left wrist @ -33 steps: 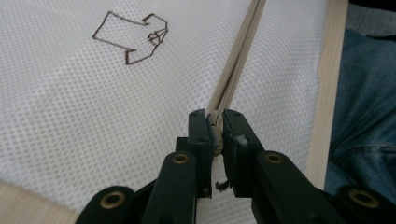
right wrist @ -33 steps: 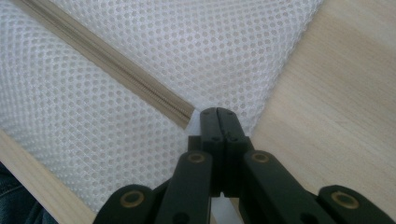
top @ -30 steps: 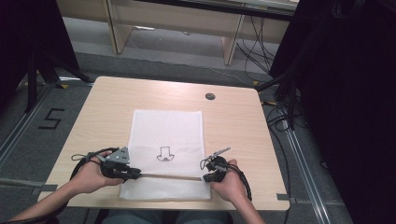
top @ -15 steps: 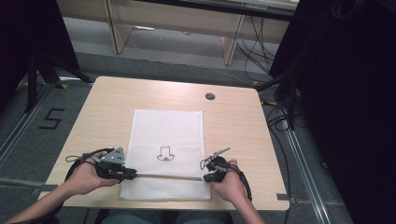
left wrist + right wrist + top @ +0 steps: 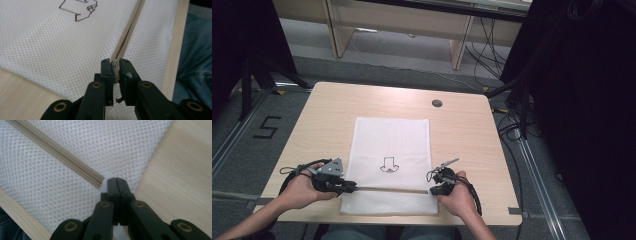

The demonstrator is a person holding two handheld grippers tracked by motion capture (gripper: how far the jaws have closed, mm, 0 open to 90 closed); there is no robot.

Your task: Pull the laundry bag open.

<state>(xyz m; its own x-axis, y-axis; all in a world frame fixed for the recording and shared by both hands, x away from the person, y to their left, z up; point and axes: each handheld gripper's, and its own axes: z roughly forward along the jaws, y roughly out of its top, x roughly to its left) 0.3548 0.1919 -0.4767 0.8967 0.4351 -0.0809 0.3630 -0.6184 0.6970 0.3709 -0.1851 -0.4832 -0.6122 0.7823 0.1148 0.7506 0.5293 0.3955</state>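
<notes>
The left gripper (image 5: pixel 343 186) has its jaws closed on the zipper pull (image 5: pixel 115 71), pinching the small tan tab between the black pads at the left end of the zipper (image 5: pixel 387 189). The right gripper (image 5: pixel 434 188) has its jaws pressed fully together on the edge of the mesh bag (image 5: pixel 392 145), right beside the zipper's right end.

The bag is white, netted, and lies flat on the table (image 5: pixel 462 130), reaching from the near edge up toward the middle, a little nearer the left edge than the right. Its long axis runs from the near edge to the far edge. The zipper crosses it the short way, parallel to the near edge and close to the bag's near end, stretched straight between the two grippers. A small dark arrow drawing (image 5: pixel 388 164) sits on the mesh just beyond the zipper, its tip toward the near edge.

The table is pale wood with a dark round cap (image 5: pixel 437 103) near its far right corner. Around it is grey floor, with a taped figure five (image 5: pixel 266 127) at the left, cables (image 5: pixel 507 125) at the right, and a wooden desk frame (image 5: pixel 337 30) beyond.
</notes>
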